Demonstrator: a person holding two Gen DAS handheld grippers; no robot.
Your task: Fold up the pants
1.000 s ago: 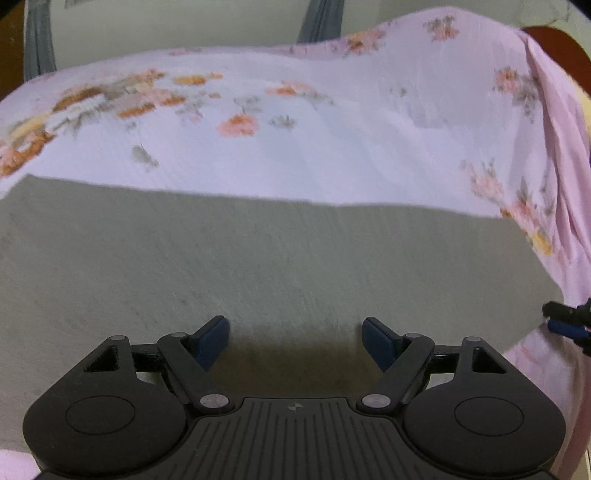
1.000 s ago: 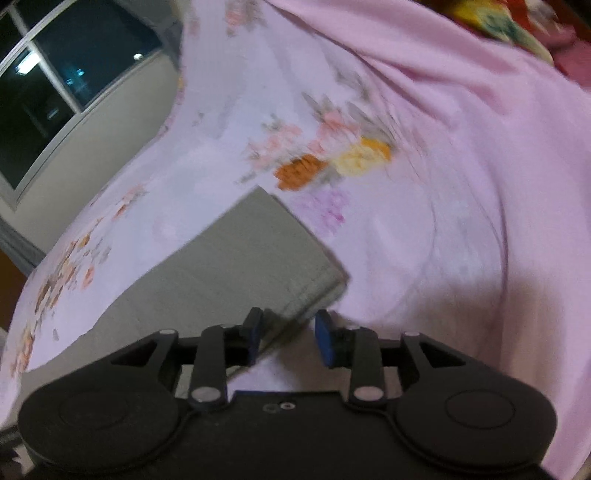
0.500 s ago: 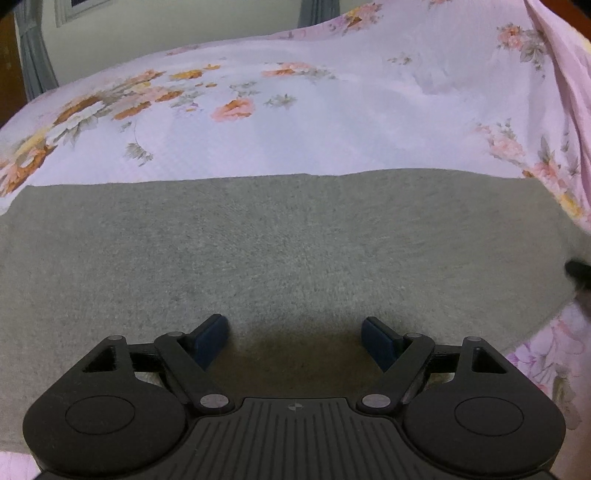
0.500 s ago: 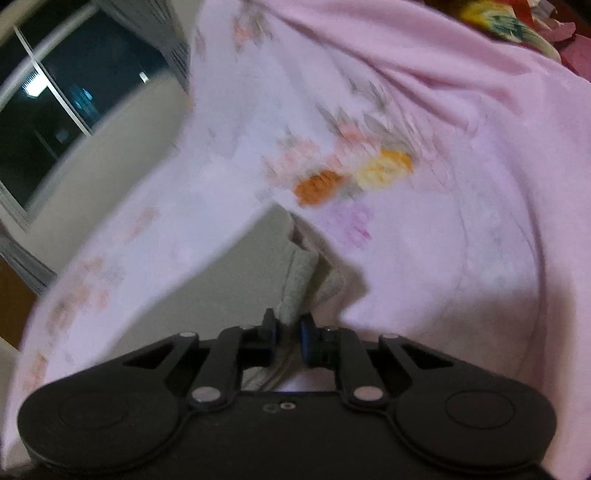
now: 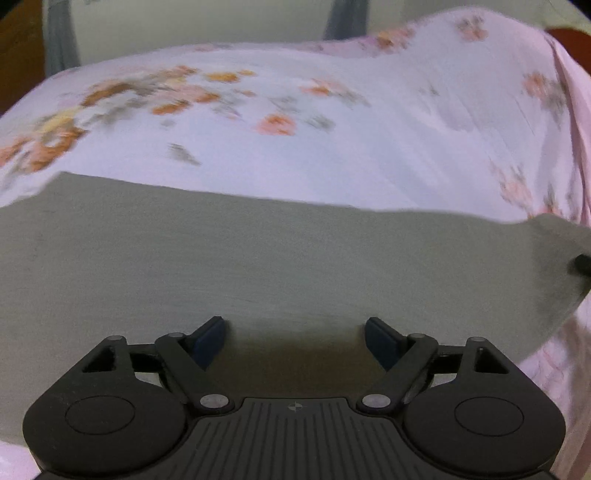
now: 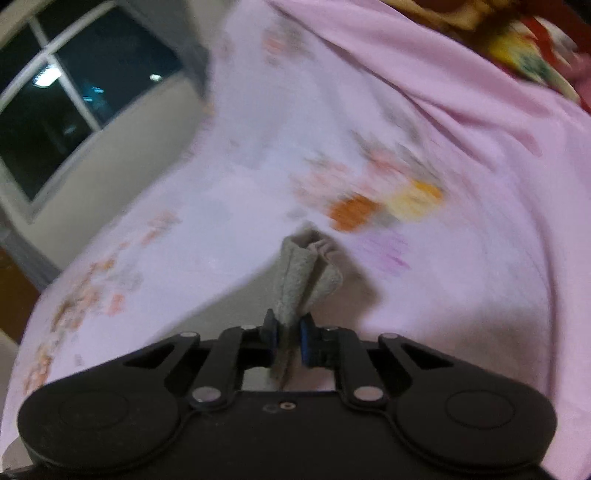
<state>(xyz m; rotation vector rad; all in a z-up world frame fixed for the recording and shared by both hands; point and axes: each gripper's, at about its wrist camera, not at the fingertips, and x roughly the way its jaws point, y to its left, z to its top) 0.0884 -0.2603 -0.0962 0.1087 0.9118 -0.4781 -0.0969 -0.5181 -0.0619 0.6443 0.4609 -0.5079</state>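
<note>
Right gripper (image 6: pixel 287 334): black two-finger tool with blue pads, jaws nearly together and clamped on a bunched corner of the grey fleece pants (image 6: pixel 301 275). The jaws have just been closing, with the fabric between them.
Right pads (image 6: pixel 306 338): both press the cloth from either side; the pinched fold rises from the jaws and fans out just beyond the tips.
Left gripper (image 5: pixel 294 334): same black tool, jaws spread wide, nothing between them. The blue pads (image 5: pixel 210 338) stand low over the grey pants; contact with the cloth cannot be judged.
Grey pants, left wrist view (image 5: pixel 280 266): broad flat panel lying on the bed, filling the near half of the view, its far edge a straight line across the sheet. At the right end the corner is lifted off the sheet.
Dark tip at right edge (image 5: pixel 583 264): small black part touching the lifted corner; too little shows to identify it with certainty.
Bed sheet (image 5: pixel 332 155): pale lilac cloth with orange and pink flower print, under and beyond the pants; blurred.
Bed sheet, right wrist view (image 6: pixel 461 229): creased, with an orange and yellow flower patch just beyond the pinched fold.
Wall (image 5: pixel 207 26): light-coloured, behind the bed.
Window (image 6: pixel 70 92): dark panes in a white frame, upper left, well apart from the gripper.
Coloured cloth (image 6: pixel 524 55): red and yellow patterned, at the far upper right; blurred.
</note>
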